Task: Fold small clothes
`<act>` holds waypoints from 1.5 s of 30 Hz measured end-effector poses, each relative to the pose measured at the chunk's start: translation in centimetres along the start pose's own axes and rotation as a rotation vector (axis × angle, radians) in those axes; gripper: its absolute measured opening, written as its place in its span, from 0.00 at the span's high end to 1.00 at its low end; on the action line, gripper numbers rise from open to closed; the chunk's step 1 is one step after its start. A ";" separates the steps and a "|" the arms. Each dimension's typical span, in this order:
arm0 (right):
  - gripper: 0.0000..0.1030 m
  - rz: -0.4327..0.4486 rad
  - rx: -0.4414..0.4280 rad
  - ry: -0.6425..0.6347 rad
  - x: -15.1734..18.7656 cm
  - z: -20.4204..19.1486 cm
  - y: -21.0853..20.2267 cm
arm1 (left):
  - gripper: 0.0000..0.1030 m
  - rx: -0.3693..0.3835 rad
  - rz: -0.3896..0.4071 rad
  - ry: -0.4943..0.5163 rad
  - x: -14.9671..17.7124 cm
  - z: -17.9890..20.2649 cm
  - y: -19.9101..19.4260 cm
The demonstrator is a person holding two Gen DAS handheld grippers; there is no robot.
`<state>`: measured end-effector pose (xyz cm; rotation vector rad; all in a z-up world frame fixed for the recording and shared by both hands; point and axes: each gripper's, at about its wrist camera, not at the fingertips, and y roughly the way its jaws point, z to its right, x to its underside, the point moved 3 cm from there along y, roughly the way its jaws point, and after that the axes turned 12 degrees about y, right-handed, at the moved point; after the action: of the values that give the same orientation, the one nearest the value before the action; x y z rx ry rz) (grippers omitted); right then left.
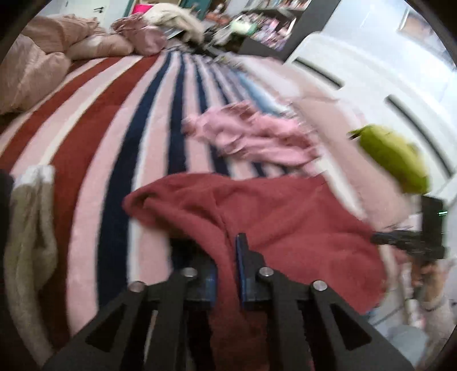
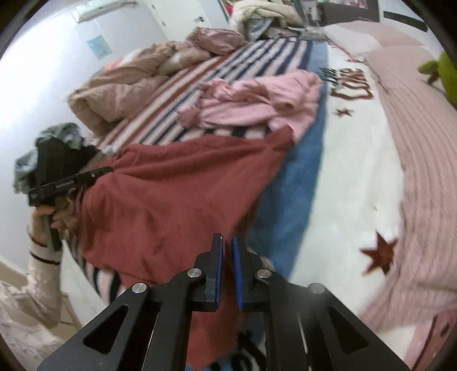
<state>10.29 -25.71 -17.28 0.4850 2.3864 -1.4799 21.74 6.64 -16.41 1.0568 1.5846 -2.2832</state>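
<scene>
Left wrist view: red garment (image 1: 285, 217) is pinched by the left hand-held gripper (image 1: 225, 256), spreading ahead over the striped bed (image 1: 114, 114). Its other edge is clamped by the right hand-held gripper (image 2: 227, 251); pink garment (image 2: 257, 100) lies beyond.

Left wrist view smeared throughout by motion blur: pink garment (image 1: 251, 137) mid-bed just a streaked shape, shelf contents (image 1: 265, 25) past the far end of the bed (image 1: 94, 120) unreadable. Red cloth (image 2: 171, 188) covering the pad faces of both grippers, near edge running under the left gripper (image 1: 225, 256) and right gripper (image 2: 227, 256) and off the bottom edge. Green object (image 2: 445, 77) cut by the right edge in the right wrist view, identity unclear; lettering (image 2: 351, 82) on the blanket too blurred to read.
</scene>
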 end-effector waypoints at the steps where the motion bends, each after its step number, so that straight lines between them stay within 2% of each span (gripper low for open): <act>1: 0.91 -0.009 0.002 0.015 0.3 0.3 0.2 | 0.65 -0.029 -0.015 0.004 0.3 0.0 0.1; 2: 0.78 -0.017 -0.015 0.033 0.6 0.5 0.1 | 0.45 -0.041 -0.014 0.007 0.5 0.3 -0.1; 3: 0.65 -0.012 -0.030 0.040 0.7 0.6 -0.1 | 0.31 -0.032 0.007 0.013 0.8 0.6 -0.7; 4: 0.38 0.001 -0.046 0.037 1.1 0.4 -0.5 | 0.27 -0.011 0.030 0.024 1.0 1.1 -1.5; 5: 0.27 0.006 -0.058 0.023 1.5 0.2 -0.8 | 0.23 0.012 0.050 0.038 1.3 1.9 -2.5; 10: 0.27 -0.032 -0.054 -0.024 3.8 -0.7 -0.1 | 0.19 0.027 0.032 0.069 4.1 4.1 -4.8; 12: 0.32 -0.032 -0.048 -0.060 4.7 -1.5 0.7 | 0.19 0.058 0.011 0.079 5.8 5.5 -4.9; 14: 0.54 -0.013 -0.037 -0.089 5.1 -2.3 1.1 | 0.19 0.053 0.010 0.108 6.8 6.9 -4.5; 15: 0.60 -0.005 -0.032 -0.094 5.3 -2.7 1.3 | 0.19 0.038 0.017 0.123 7.1 7.4 -4.3; 16: 0.75 0.000 -0.033 -0.097 5.3 -2.8 1.4 | 0.21 0.022 0.024 0.129 7.4 7.7 -4.0; 17: 0.91 0.005 -0.038 -0.102 5.4 -3.0 1.4 | 0.34 0.011 0.025 0.135 7.5 8.1 -3.7; 18: 0.94 0.011 -0.041 -0.109 5.4 -3.3 1.3 | 0.55 0.000 0.028 0.148 7.5 8.5 -3.5; 20: 0.96 0.033 -0.040 -0.142 5.6 -3.9 0.7 | 0.78 -0.039 0.031 0.189 7.5 8.8 -3.3; 22: 0.96 0.050 -0.067 -0.149 5.7 -4.1 -0.4 | 0.84 -0.034 0.049 0.207 7.5 8.7 -4.0; 26: 0.98 0.074 -0.125 -0.159 6.4 -4.3 -2.8 | 0.85 0.019 0.129 0.211 7.6 7.5 -6.7; 29: 0.98 0.057 -0.166 -0.175 7.5 -4.6 -3.5 | 0.85 0.109 0.143 0.203 8.3 6.9 -7.5; 34: 0.98 -0.030 -0.174 -0.199 9.8 -4.8 -2.5 | 0.85 0.209 0.100 0.220 10.6 6.9 -7.2; 37: 0.97 -0.073 -0.134 -0.172 10.2 -4.1 -1.3 | 0.84 0.198 0.046 0.208 11.6 6.5 -6.1; 40: 0.94 -0.084 -0.116 -0.149 9.7 -3.5 -0.9 | 0.74 0.241 0.024 0.187 11.5 6.2 -5.6; 42: 0.79 -0.075 -0.099 -0.147 9.2 -3.5 -1.3 | 0.48 0.212 0.028 0.191 11.5 6.3 -6.0; 43: 0.62 -0.059 -0.085 -0.154 9.0 -3.6 -1.7 | 0.42 0.191 0.038 0.188 11.4 6.1 -6.3; 44: 0.51 -0.038 -0.070 -0.163 8.6 -3.8 -2.3 | 0.39 0.180 0.057 0.176 11.1 5.8 -6.8; 45: 0.50 -0.019 -0.057 -0.172 8.4 -3.9 -2.9 | 0.39 0.188 0.075 0.160 10.9 5.4 -7.3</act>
<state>1.26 -22.32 -16.76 0.3093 2.2969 -1.3960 7.62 7.70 -16.77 1.3507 1.3767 -2.3866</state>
